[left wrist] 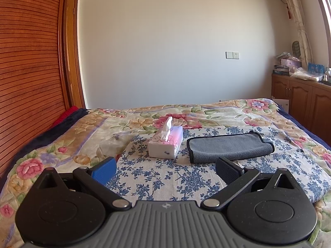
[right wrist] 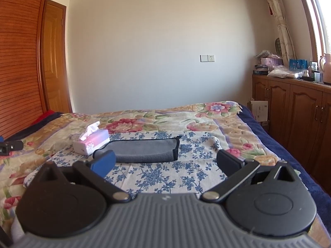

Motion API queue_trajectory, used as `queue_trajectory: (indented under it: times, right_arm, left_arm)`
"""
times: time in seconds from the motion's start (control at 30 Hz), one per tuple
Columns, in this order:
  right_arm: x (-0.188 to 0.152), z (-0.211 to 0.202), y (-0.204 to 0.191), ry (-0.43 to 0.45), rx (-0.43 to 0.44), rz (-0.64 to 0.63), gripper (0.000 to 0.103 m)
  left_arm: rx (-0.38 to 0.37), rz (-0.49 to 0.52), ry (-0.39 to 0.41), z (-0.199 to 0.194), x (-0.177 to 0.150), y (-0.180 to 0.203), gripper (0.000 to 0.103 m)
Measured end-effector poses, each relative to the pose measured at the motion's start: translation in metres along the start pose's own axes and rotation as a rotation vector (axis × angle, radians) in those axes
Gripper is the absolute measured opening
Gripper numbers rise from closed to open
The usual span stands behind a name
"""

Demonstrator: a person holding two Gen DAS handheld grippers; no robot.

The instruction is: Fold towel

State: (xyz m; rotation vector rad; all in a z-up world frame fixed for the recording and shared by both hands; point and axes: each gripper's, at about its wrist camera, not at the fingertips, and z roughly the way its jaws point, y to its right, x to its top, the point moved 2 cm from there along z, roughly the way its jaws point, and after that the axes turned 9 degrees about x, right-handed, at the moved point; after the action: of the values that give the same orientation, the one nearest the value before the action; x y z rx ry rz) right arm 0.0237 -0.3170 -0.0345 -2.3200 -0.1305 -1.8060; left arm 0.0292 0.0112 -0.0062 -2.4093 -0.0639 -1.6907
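Right gripper and left gripper both spread, empty. Towel lies crosswise ahead, nearer the right gripper.

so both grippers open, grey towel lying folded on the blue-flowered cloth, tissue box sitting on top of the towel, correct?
Not quite. The white-and-pink tissue box sits beside the grey black-edged towel, on the blue-flowered cloth, not on it; the left wrist view shows them apart. Left gripper and right gripper are open.
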Motion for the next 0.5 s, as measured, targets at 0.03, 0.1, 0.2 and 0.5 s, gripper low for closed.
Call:
queue_trajectory:
  times: [0.03,0.1,0.2,0.5]
  right_arm:
    - [-0.0002,-0.0002,-0.0002,0.000,0.000,0.000,0.103]
    - [0.0000,-0.0002,0.0001,0.000,0.000,0.000,0.103]
    - [0.0004,0.0002,0.0003,-0.001,0.000,0.000,0.103]
    - [0.0002,0.0002,0.0000,-0.002,0.001,0.000,0.103]
  left_arm:
    - [0.000,-0.001,0.000,0.0000,0.0000,-0.0001,0.103]
    - [0.000,-0.001,-0.001,-0.0001,0.0000,0.0000,0.103]
    - [-0.001,-0.001,-0.001,-0.0001,0.0000,0.0002,0.103]
    - [0.000,0.002,0.001,0.0003,0.0001,-0.0002,0.103]
